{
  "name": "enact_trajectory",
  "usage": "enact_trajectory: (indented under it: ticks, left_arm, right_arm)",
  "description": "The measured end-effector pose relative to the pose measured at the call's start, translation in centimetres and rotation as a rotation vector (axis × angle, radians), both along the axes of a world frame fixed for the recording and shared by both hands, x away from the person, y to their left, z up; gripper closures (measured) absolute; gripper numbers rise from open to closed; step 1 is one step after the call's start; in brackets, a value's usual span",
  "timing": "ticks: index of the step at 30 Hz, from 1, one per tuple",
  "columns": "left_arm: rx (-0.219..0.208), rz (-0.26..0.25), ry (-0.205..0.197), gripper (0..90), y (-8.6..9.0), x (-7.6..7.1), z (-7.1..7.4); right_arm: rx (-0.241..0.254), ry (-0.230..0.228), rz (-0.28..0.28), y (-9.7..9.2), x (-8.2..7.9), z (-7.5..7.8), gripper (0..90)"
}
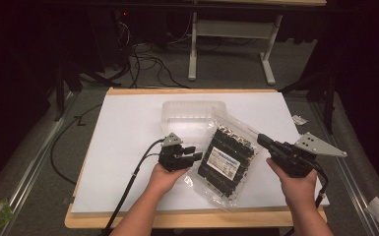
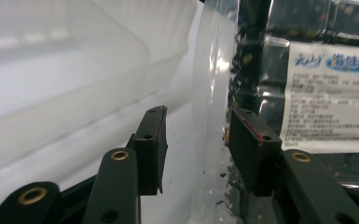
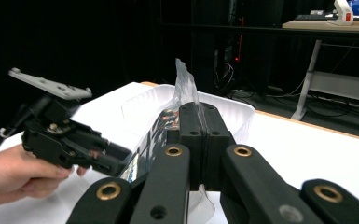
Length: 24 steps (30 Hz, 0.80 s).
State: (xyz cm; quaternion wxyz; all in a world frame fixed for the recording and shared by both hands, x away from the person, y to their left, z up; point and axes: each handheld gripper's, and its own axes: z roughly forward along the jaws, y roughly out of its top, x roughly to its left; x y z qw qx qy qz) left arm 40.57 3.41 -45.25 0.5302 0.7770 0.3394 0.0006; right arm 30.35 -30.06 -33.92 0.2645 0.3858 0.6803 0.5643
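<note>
Jaws of the right gripper pinch the far edge of the clear plastic bag of black pieces, lying lengthwise between both hands before the translucent plastic tray, while the left gripper straddles its near-side edge, parted.

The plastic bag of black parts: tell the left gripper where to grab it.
Probably the clear sealed margin along the plastic bag's near-left edge, approached sideways from the left. That flat film already stands between the open left gripper jaws; the right gripper pinches the opposite edge.
</note>
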Motion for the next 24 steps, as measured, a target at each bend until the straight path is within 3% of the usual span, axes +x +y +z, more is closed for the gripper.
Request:
enact_trajectory:
  ticks: [3, 11, 15, 21, 24]
  left_arm:
    - [-0.043, -0.021, 0.024, 65.3, 0.2, 0.1, -0.4]
    - [-0.008, -0.016, -0.008, 88.2, 0.2, -0.3, -0.1]
    - [0.017, -0.004, -0.063, 90.0, 0.6, -1.3, 0.2]
    - [0.043, 0.033, -0.176, 90.0, 1.6, -3.9, 0.3]
    - [0.034, 0.057, -0.211, 90.0, 2.2, -4.8, 0.6]
  right_arm:
    - [-0.005, 0.001, -0.002, 0.1, 0.0, 0.0, 90.0]
    - [0.000, -0.005, 0.002, 0.1, 0.1, 0.0, 90.0]
    - [0.007, -0.009, 0.001, 0.1, 0.1, 0.0, 90.0]
    - [0.027, -0.002, 0.013, 0.3, -0.1, -0.2, 90.0]
    - [0.034, 0.001, 0.017, 0.4, 0.0, -0.3, 90.0]
